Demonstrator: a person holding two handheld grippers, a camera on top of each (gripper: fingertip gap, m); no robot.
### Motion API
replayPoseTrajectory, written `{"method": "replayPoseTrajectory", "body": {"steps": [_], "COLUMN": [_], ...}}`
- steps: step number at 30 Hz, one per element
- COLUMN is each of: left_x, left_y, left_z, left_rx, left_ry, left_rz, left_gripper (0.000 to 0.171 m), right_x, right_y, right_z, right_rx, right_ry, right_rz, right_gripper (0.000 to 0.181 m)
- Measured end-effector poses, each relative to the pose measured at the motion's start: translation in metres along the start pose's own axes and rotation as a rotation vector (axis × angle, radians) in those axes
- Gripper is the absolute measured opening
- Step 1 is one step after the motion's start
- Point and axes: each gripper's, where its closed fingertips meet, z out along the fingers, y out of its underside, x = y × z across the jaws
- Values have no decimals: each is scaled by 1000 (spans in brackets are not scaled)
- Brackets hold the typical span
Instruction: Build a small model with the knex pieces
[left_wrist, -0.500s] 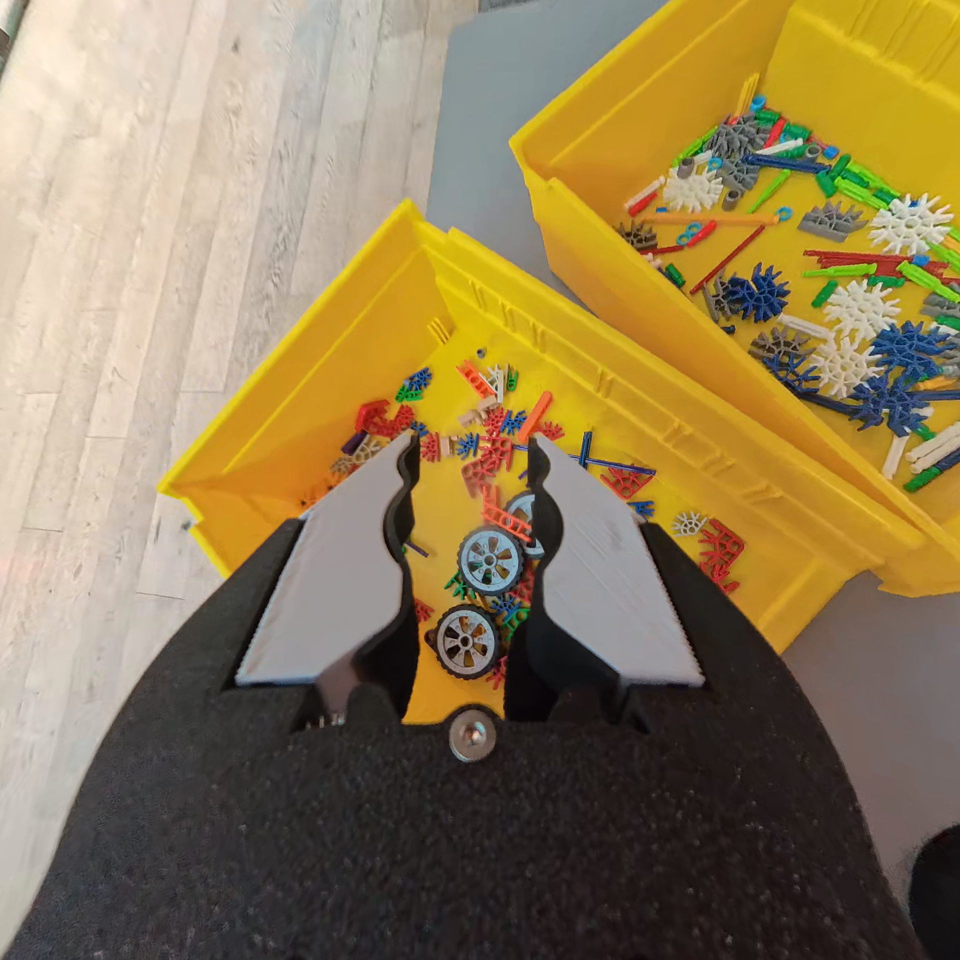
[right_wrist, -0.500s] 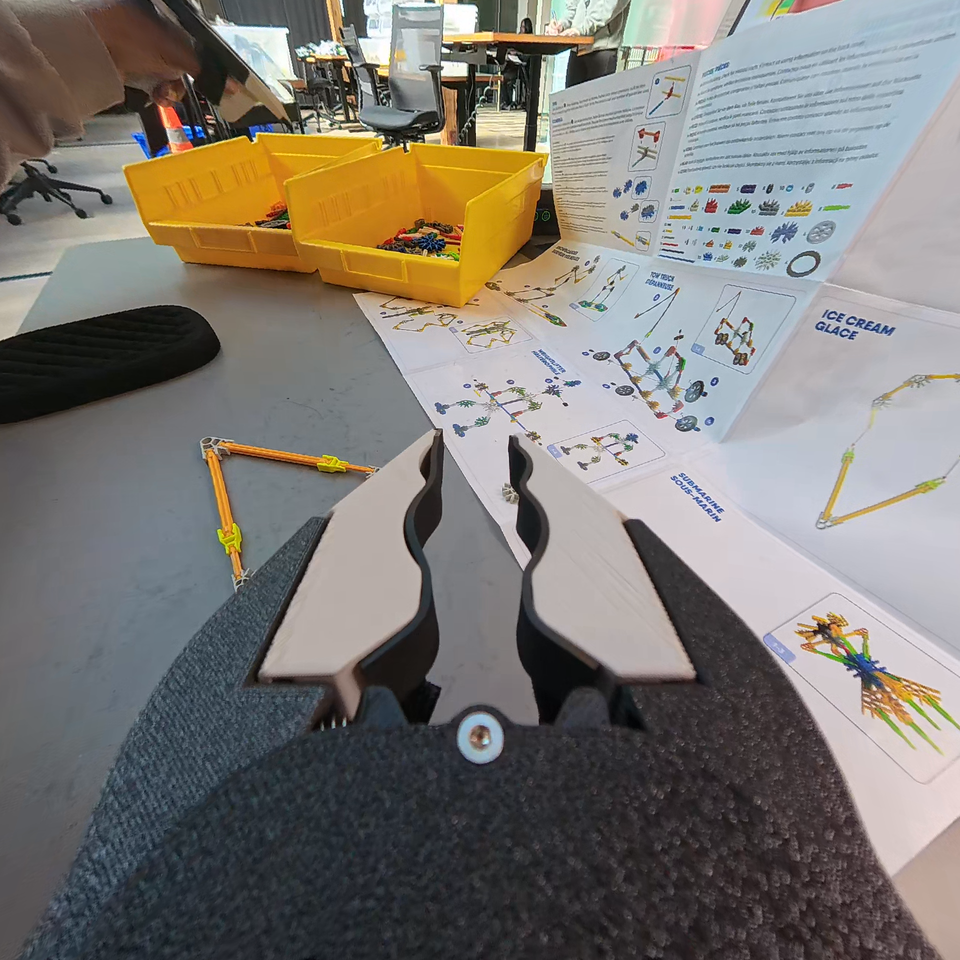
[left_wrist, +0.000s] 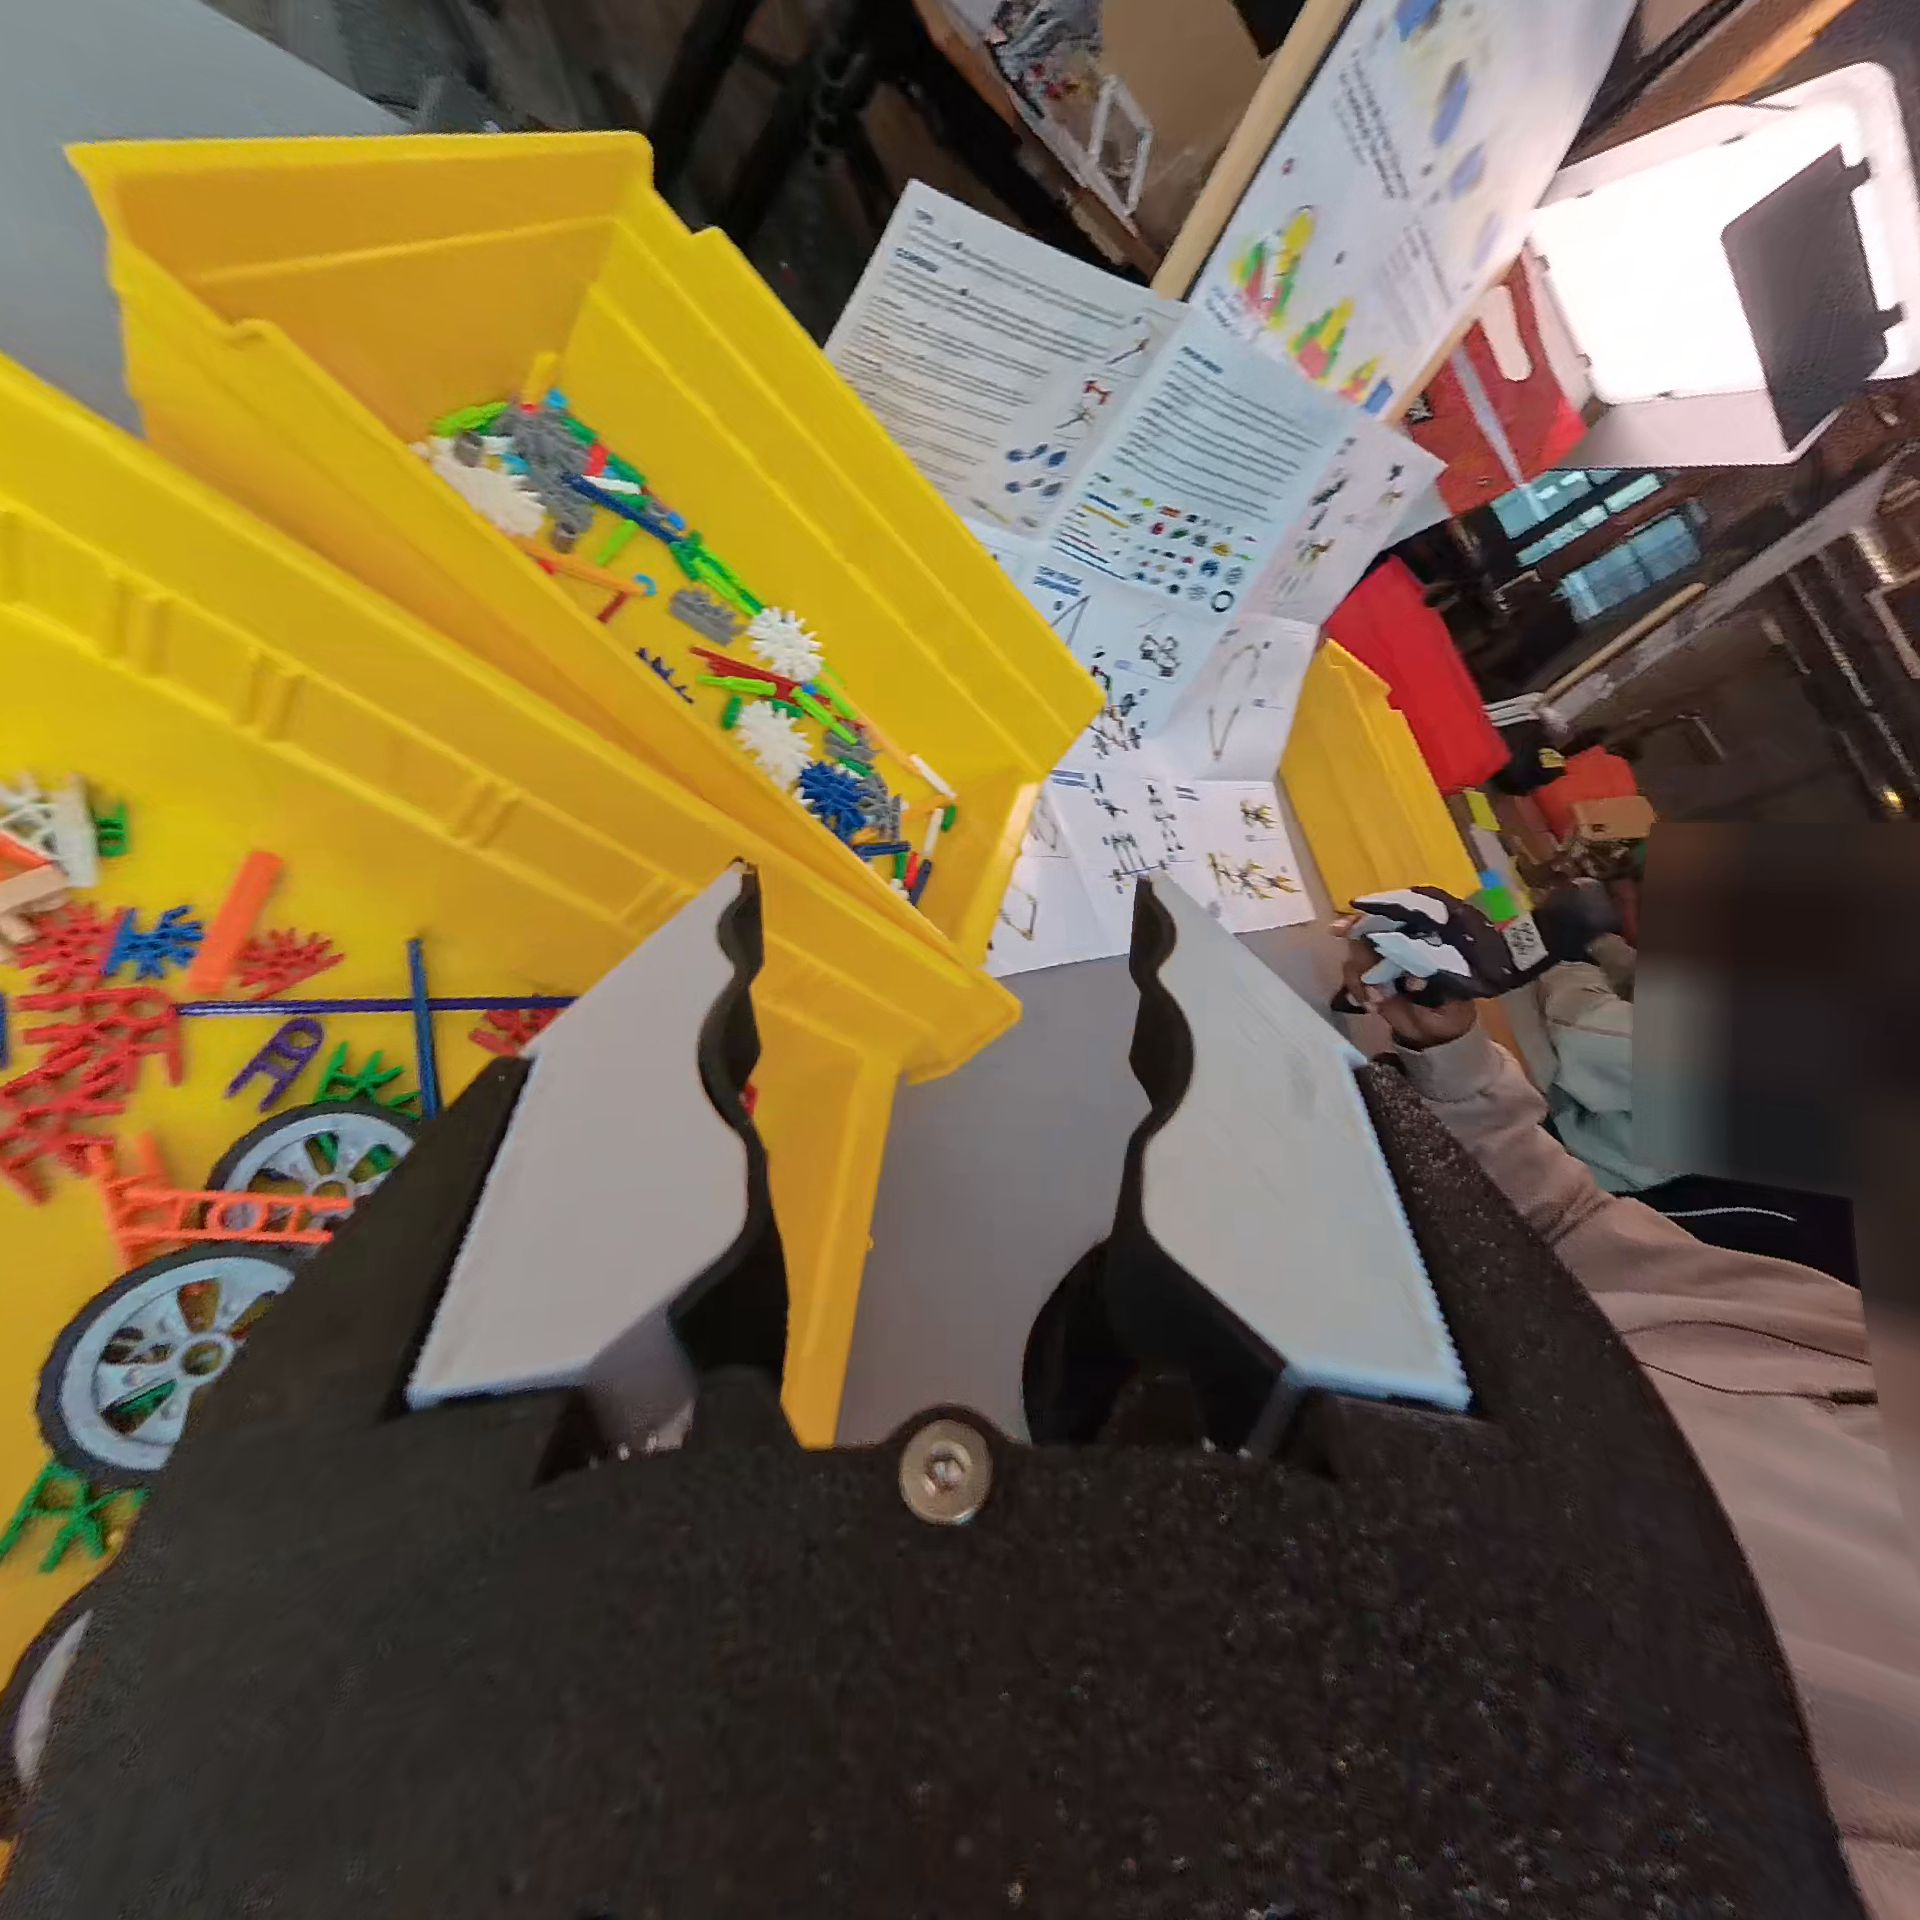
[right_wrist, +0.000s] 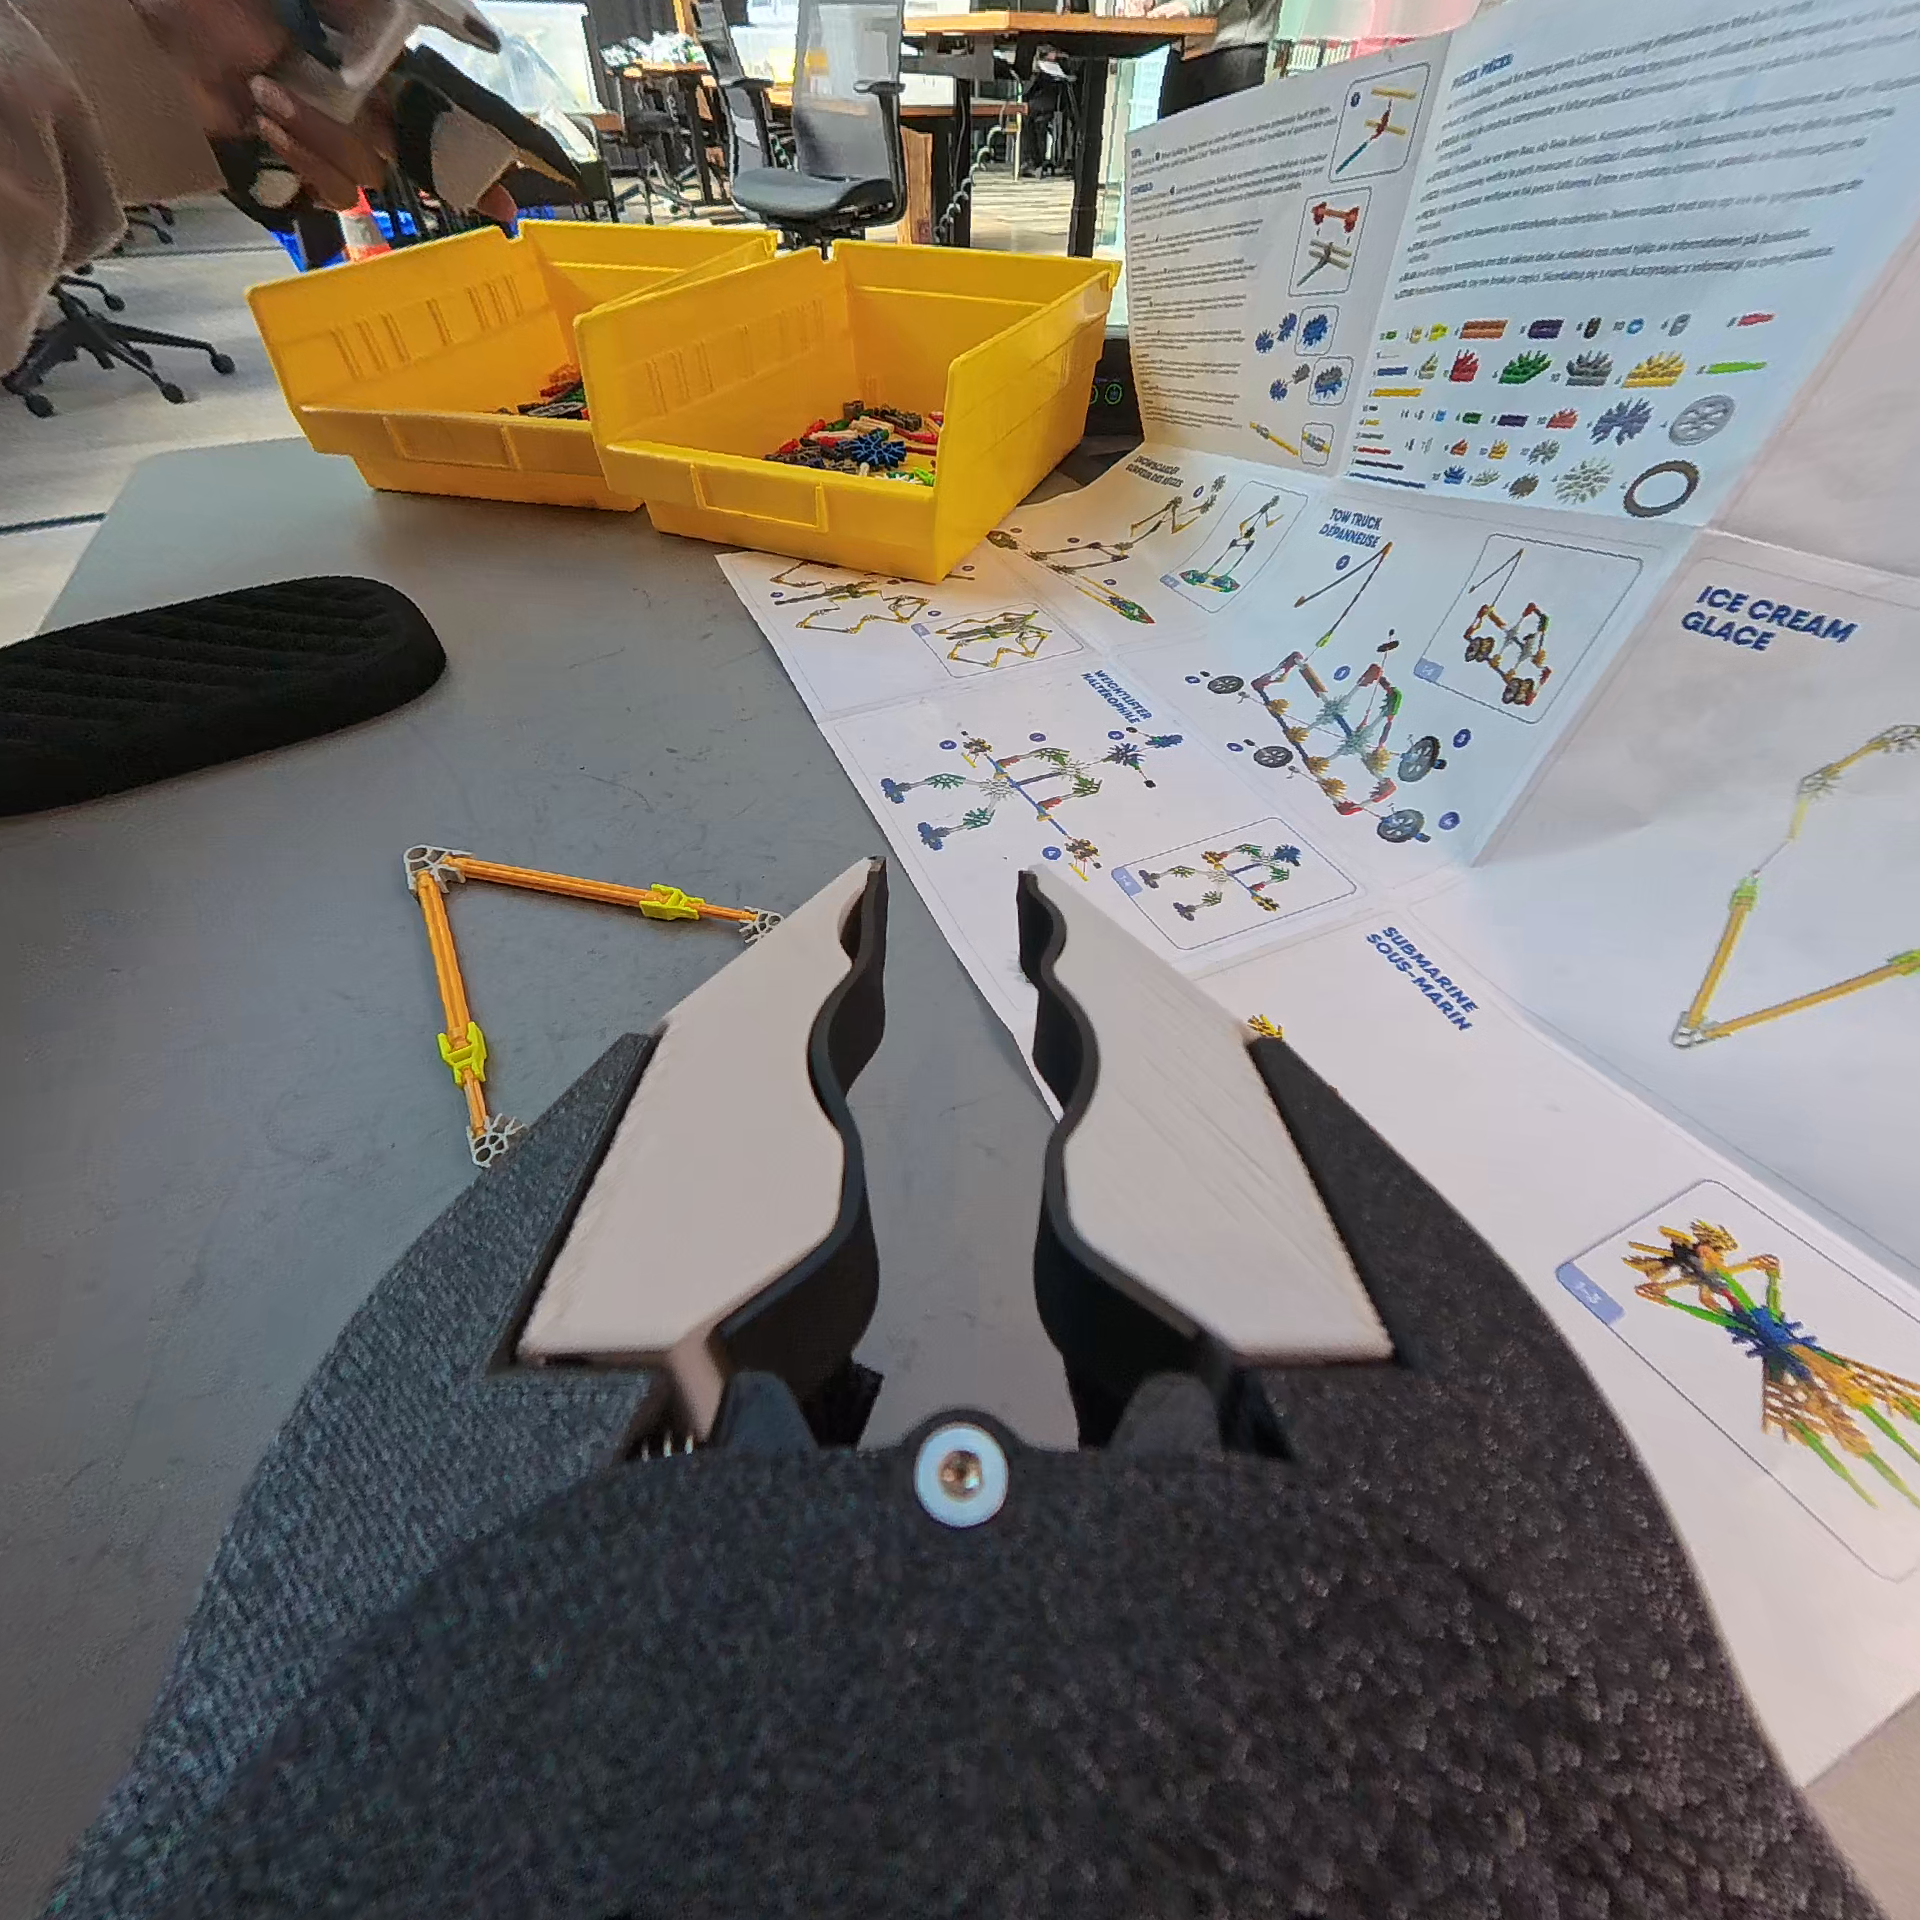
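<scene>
My left gripper is open wide and empty. It hangs over the right corner of the near yellow bin, which holds red, blue and orange connectors and two grey wheels. The far yellow bin holds white, blue and green pieces. My right gripper is open and empty, low over the grey table. A V of yellow rods with grey and green connectors lies just left of its tips. The right gripper also shows far off in the left wrist view, held by a hand.
A folded white instruction sheet covers the table's right side and stands up behind it. A black ribbed pad lies at the left. The two bins stand at the back, with a person's hand and the left gripper above them. Office chairs stand beyond. One gripper's finger ends stand about 55 cm off the other's.
My left gripper has opened wider and swung up and to the right, from looking down into the near bin to looking across its corner. The right gripper has barely moved.
</scene>
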Motion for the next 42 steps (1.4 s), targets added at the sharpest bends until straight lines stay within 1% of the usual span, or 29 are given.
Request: {"method": "replayPoseTrajectory", "body": {"steps": [2, 4, 5, 6, 7, 8, 10, 11, 13, 15, 17, 19, 23, 25, 28, 30, 33, 36, 38, 42], "left_x": [11, 13, 10, 1, -11, -22, -30, -30, -21, -7, 13, 33, 68, 84, 107, 123, 144, 153, 151, 142], "left_y": [2, 1, 0, 0, -1, -3, -3, -3, -2, 1, 5, 16, 46, 61, 83, 98, 123, 145, 157, 183], "left_z": [-1, -2, -3, -4, -6, -9, -11, -9, -2, 11, 27, 45, 87, 106, 134, 152, 181, 210, 228, 248], "left_rx": [8, 28, 33, 39, 41, 42, 33, 26, 23, 24, 34, 23, -31, -50, -64, -57, -44, -30, -34, -107], "left_ry": [65, 65, 31, -41, -135, -242, -367, -403, -428, -404, -358, -311, -234, -188, -96, -32, 49, 76, 64, 20], "left_rz": [15, 48, 66, 91, 121, 164, 244, 286, 359, 397, 454, 515, 630, 663, 677, 678, 700, 752, 785, 856], "left_gripper": [76, 74, 63, 39, 9, 0, 0, 0, 2, 30, 41, 46, 46, 46, 46, 44, 44, 43, 43, 43], "right_x": [0, 0, -1, -1, -1, -1, -1, 0, 0, 0, 0, 1, 2, 5, 10, 9, 12, 10, 8, 6], "right_y": [0, 1, 1, 1, 1, 1, 0, 1, 1, 1, 0, 0, -2, -4, -7, -5, -3, 0, 3, 9], "right_z": [0, 0, 1, 0, 0, 0, 0, 0, 0, 0, 0, 0, -2, -5, -11, -14, -16, -15, -13, -10], "right_rx": [-1, -3, -4, -4, -4, -4, -2, -3, -4, -3, 0, 1, 1, 8, 12, -13, -33, -45, -61, -92], "right_ry": [-1, -3, -3, -2, -2, -2, -1, -2, -2, -1, 0, 3, 12, 20, 25, 1, 8, 1, -5, -4], "right_rz": [1, 0, -1, -2, -4, -5, -4, -2, 0, 2, 3, 1, -11, -12, -9, -10, -30, -35, -45, -73], "right_gripper": [24, 24, 24, 24, 24, 24, 24, 24, 24, 24, 24, 24, 24, 24, 24, 24, 24, 24, 24, 24]}}
